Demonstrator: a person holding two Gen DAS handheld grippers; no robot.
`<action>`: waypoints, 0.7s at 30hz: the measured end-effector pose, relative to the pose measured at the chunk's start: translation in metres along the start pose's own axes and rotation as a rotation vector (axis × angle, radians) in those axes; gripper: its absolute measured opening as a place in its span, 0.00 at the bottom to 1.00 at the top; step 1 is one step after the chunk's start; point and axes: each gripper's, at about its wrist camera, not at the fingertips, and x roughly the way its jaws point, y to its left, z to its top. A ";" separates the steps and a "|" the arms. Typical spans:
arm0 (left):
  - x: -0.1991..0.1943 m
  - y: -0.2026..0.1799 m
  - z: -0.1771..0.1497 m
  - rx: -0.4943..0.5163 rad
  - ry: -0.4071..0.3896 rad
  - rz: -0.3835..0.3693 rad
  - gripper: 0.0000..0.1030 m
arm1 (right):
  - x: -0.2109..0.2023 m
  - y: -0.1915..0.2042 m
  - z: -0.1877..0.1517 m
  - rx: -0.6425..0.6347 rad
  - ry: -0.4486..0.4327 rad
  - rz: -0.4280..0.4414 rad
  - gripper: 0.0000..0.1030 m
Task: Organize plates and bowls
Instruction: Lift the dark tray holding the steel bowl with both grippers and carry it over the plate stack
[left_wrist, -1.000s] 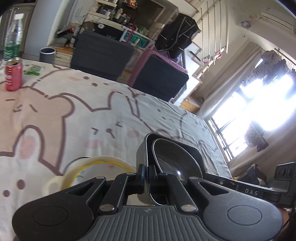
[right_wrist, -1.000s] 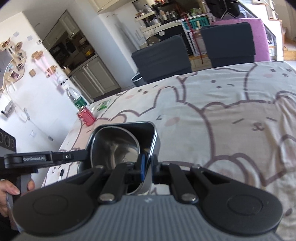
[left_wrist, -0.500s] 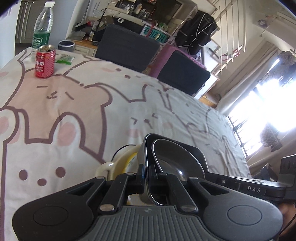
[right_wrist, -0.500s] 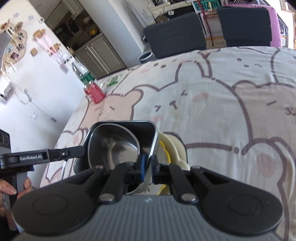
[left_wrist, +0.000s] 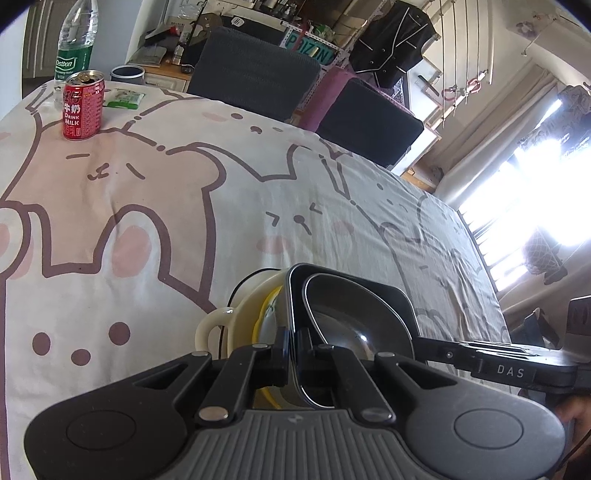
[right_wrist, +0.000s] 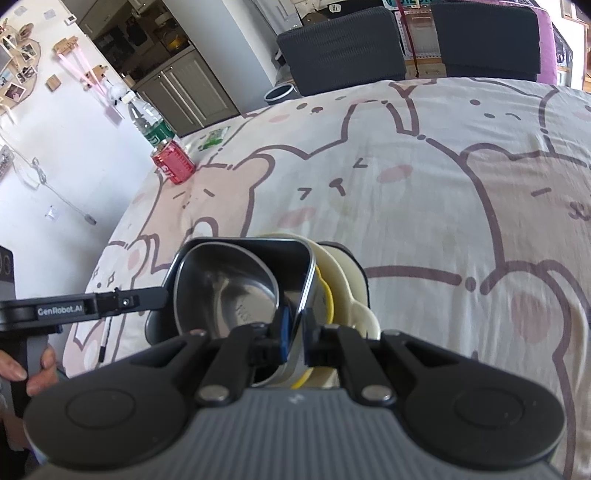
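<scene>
Both grippers hold one dark square metal dish, also in the right wrist view, with a round steel bowl nested inside it. My left gripper is shut on the dish's left rim. My right gripper is shut on its opposite rim. The dish sits in or just over a cream bowl with a side handle and a yellow-rimmed bowl inside it; both show in the right wrist view. Contact is hidden.
The table wears a cartoon bear cloth. A red milk can, a water bottle and a green packet stand at the far corner. Two dark chairs line the far edge. A pen lies near the left edge.
Both grippers have carried the dish and steel bowl to the left over the cream bowl and lowered them onto it. The grips have not changed.
</scene>
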 end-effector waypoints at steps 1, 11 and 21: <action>0.001 0.000 0.000 0.000 0.001 0.001 0.04 | 0.001 0.000 0.000 -0.002 0.005 -0.004 0.08; 0.009 0.004 -0.002 0.005 0.027 0.025 0.04 | 0.006 0.004 0.000 -0.012 0.020 -0.019 0.08; 0.010 0.003 -0.002 0.016 0.029 0.025 0.04 | 0.007 0.004 -0.001 -0.021 0.028 -0.028 0.09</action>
